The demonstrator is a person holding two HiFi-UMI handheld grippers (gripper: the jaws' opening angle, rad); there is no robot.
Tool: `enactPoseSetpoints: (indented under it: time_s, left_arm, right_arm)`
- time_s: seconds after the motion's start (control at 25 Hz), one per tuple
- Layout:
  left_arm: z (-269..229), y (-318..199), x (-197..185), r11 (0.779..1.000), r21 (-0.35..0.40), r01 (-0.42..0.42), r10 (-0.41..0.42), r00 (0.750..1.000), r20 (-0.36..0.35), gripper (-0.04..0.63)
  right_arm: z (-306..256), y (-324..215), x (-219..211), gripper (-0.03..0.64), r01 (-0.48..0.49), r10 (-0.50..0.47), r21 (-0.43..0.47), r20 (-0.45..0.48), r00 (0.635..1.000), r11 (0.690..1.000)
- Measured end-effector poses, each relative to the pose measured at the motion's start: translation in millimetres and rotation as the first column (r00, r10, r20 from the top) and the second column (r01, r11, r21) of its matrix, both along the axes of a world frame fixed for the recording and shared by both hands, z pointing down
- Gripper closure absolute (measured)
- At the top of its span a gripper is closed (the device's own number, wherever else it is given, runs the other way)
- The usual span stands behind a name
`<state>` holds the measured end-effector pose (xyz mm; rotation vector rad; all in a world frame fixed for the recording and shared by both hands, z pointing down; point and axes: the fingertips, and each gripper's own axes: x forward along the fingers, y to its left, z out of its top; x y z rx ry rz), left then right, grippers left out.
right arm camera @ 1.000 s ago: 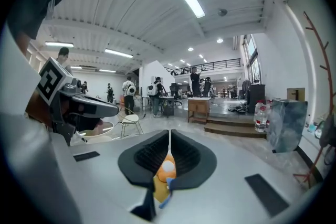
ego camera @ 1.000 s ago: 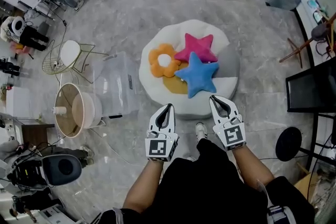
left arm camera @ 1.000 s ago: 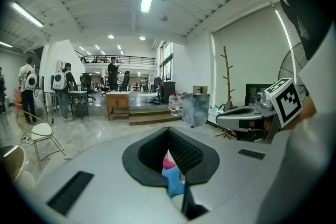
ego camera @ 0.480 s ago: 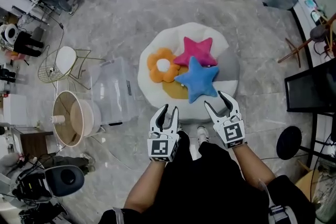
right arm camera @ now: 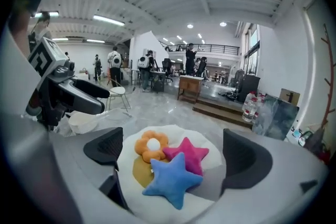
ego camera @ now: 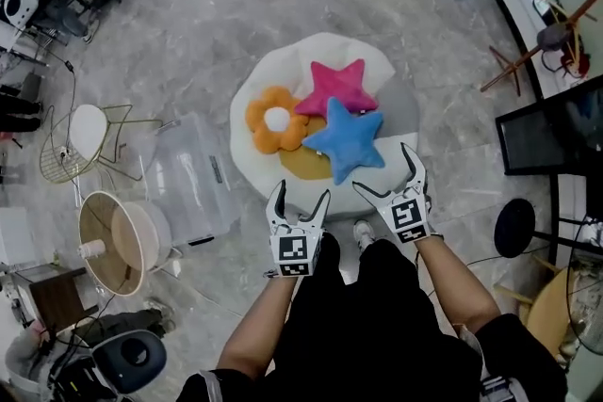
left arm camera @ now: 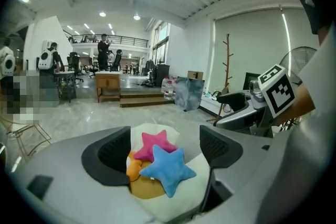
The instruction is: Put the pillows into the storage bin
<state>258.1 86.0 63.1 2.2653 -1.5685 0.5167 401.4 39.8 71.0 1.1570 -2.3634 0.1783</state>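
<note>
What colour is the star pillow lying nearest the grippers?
The star pillow is blue; clearest in the right gripper view.

No readable text or labels

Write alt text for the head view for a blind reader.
From above, a person's left tool and right tool, jaws just opened and empty, point toward a blue star pillow, a pink star pillow and an orange flower pillow on a white cushion. A clear storage bin stands left of it.

Right tool (right arm camera: 175,150), jaws just opened wide, nothing between them. Beyond: white cushion (right arm camera: 176,130) bearing blue star pillow (right arm camera: 173,180) at its near edge, pink star pillow (right arm camera: 191,156) and orange flower pillow (right arm camera: 151,147) farther back.
</note>
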Motion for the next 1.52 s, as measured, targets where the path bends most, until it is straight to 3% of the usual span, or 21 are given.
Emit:
enactPoseSetpoints:
  time_s: [0.2, 0.4, 0.8, 1.12, 1.36, 1.52]
  left_arm:
    - [79.4, -13.2, 8.2, 0.992, -0.121, -0.014, 0.010, 0.999, -0.035, 0.202]
    - [133.1, -38.9, 12.3, 0.986, -0.154, 0.058, -0.061, 0.998, -0.016, 0.202]
    - [289.8, -72.3, 47.5, 0.987, -0.162, 0.020, -0.004, 0.995, 0.102, 0.202]
    - [485.1, -59.8, 68.8, 0.962, -0.273, -0.026, 0.064, 0.989, 0.134, 0.202]
    - [574.1, -67.1, 91.7, 0.950, -0.300, -0.086, 0.139, 0.977, 0.159, 0.202]
    - [619.9, -69.6, 104.9, 0.931, -0.353, -0.088, 0.141, 0.982, 0.126, 0.202]
  right_arm:
    - [78.4, -9.6, 10.0, 0.018, 0.008, -0.020, -0.105, -0.114, 0.993, 0.994]
    - [145.6, -32.4, 4.7, 0.018, 0.054, -0.081, -0.166, -0.165, 0.983, 0.985]
    - [304.8, -57.2, 29.5, 0.018, 0.139, -0.185, -0.241, -0.180, 0.966, 0.961]
    - [476.9, -68.1, 66.1, 0.020, 0.150, -0.223, -0.297, -0.232, 0.947, 0.943]
    - [565.4, -69.5, 82.6, 0.020, 0.178, -0.267, -0.340, -0.237, 0.934, 0.924]
    - [600.3, -78.4, 78.9, 0.052, 0.195, -0.286, -0.318, -0.269, 0.920, 0.928]
